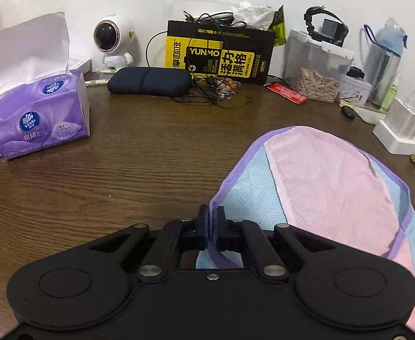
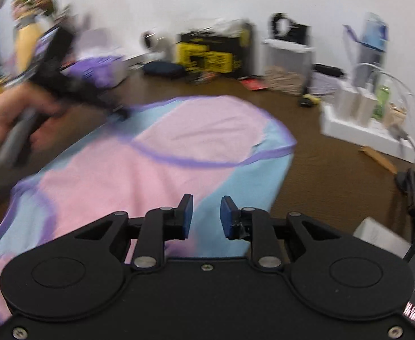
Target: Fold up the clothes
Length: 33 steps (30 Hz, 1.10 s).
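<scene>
A pink, light-blue and purple-trimmed mesh garment (image 1: 329,181) is lying spread over the near right part of the dark wood-grain desk (image 1: 122,175). The left gripper (image 1: 213,226) is clenching on the garment's purple-bound edge, with the trim running down between its two black fingers and the cloth lifting slightly at the pinch. In the right wrist view, this same gripper (image 2: 119,112) is showing as a blurred black tool in a person's hand (image 2: 12,119), biting the far left edge of the garment (image 2: 150,164).

The right gripper (image 2: 206,216) is hovering over the near side of the garment with its blue-padded fingers standing apart and nothing between them; light-blue and pink cloth is showing below the gap.

Along the back of the desk, well apart from the garment, are sitting a purple tissue pack with a white sheet sticking up (image 1: 37,113), a small white astronaut figure (image 1: 112,42), a dark navy pouch (image 1: 150,80), a black-and-yellow box (image 1: 221,56), a clear plastic tub of pale chips (image 1: 315,70) and a white power strip with chargers (image 1: 402,133).
</scene>
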Tool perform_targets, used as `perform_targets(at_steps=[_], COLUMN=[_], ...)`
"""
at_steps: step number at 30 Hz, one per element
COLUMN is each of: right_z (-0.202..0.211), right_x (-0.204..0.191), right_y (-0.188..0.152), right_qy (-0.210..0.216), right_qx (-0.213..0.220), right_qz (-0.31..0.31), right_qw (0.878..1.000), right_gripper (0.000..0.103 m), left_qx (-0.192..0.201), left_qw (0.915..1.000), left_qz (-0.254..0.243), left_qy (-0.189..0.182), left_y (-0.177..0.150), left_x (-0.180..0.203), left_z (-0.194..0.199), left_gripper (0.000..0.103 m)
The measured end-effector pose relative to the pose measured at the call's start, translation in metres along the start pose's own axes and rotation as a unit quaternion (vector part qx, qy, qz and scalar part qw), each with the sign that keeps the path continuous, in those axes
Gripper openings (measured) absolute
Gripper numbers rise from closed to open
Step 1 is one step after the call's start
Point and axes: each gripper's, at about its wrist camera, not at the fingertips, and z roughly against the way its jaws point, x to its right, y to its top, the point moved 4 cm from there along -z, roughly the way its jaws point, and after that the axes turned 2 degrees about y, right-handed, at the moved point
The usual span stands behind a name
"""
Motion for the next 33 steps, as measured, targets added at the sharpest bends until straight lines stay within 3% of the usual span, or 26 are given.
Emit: perform_targets(at_steps=[2, 3, 5, 9, 14, 16, 18, 20, 25, 33], right_z=[-0.004, -0.003, -0.001, 0.015, 0.021, 0.02, 0.022, 0.027, 0.025, -0.011], right_x=[-0.007, -0.008, -0.007, 0.004, 0.024, 0.024, 0.021, 0.019, 0.018, 0.044], right_y=[-0.011, -0.013, -0.014, -0.012, -0.024, -0.027, -0.027, -0.023, -0.021, 0.01], right_qy=[-0.007, -0.008, -0.006, -0.027, -0.052, -0.055, -0.059, -0.063, -0.06, -0.047], right_qx=[-0.014, -0.011, -0.009, 0.015, 0.006, 0.0, 0.005, 0.02, 0.025, 0.01], right_qz=[0.011, 0.011, 0.0, -0.024, -0.05, -0.051, -0.05, -0.046, -0.044, -0.07], right_qw=[1.0, 1.0, 1.0, 0.999, 0.997, 0.997, 0.997, 0.997, 0.997, 0.996], right_gripper=[0.025, 0.02, 0.007, 0.007, 0.007, 0.009, 0.03, 0.039, 0.041, 0.044], left_qx=[-0.004, -0.006, -0.004, 0.004, 0.005, 0.005, 0.012, 0.021, 0.04, 0.033], left_qw=[0.9999, 0.9996, 0.9991, 0.9966, 0.9966, 0.9966, 0.9966, 0.9964, 0.9892, 0.9864], left_qz=[-0.014, -0.026, -0.042, -0.081, -0.08, -0.079, -0.079, -0.082, -0.14, -0.159], left_qy=[0.0, -0.004, -0.002, 0.014, 0.021, 0.024, 0.02, 0.011, -0.02, 0.026], left_y=[0.005, 0.008, 0.011, 0.01, 0.01, 0.011, 0.01, 0.011, 0.008, 0.0], left_x=[0.005, 0.01, 0.017, 0.029, 0.03, 0.03, 0.03, 0.031, 0.053, 0.056], left_z=[-0.004, -0.008, -0.014, -0.016, -0.018, -0.017, -0.012, -0.006, 0.001, -0.016], left_gripper=[0.01, 0.019, 0.02, 0.018, 0.018, 0.018, 0.018, 0.019, 0.023, 0.024])
